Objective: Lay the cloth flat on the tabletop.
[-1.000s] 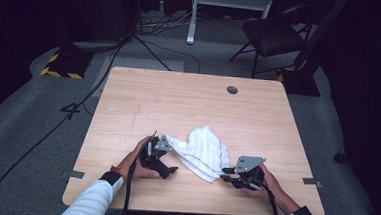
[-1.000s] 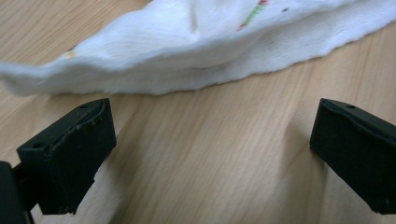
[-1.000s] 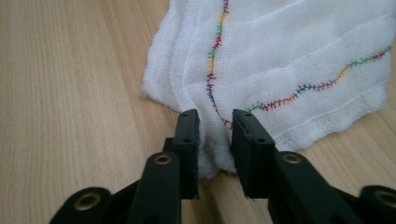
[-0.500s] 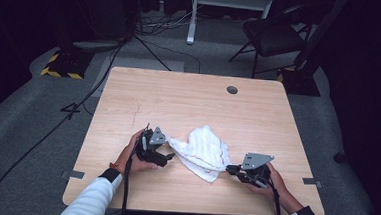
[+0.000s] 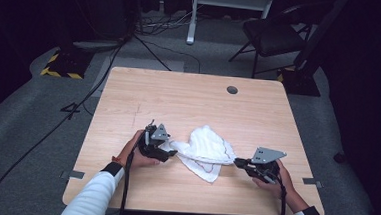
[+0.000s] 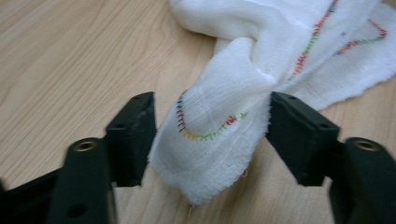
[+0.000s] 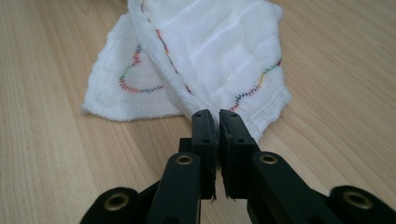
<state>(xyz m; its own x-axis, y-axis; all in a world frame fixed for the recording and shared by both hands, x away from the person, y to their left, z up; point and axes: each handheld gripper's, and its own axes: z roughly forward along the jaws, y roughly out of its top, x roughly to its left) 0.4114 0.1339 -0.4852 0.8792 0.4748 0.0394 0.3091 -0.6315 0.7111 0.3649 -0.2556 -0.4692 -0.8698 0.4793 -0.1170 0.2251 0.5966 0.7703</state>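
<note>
A crumpled white cloth (image 5: 203,148) with coloured stitching lies at the front middle of the wooden table (image 5: 179,102). My left gripper (image 5: 168,148) sits at the cloth's left end. In the left gripper view its jaws (image 6: 212,130) straddle a folded corner of the cloth (image 6: 219,116). They have just been closing and still stand apart around that corner. My right gripper (image 5: 237,162) is at the cloth's right end. In the right gripper view its jaws (image 7: 214,116) are shut on the cloth's (image 7: 210,46) near edge, which rises slightly off the table.
A round cable hole (image 5: 232,89) sits near the table's far edge. Behind the table stand a dark chair (image 5: 273,37) and a white frame (image 5: 191,17). Cables (image 5: 147,40) run over the grey floor, and a yellow-black striped base (image 5: 60,67) lies at the left.
My right gripper has moved to the right with the cloth's edge, drawing the cloth out that way. The left gripper has stayed in place at the cloth's left corner.
</note>
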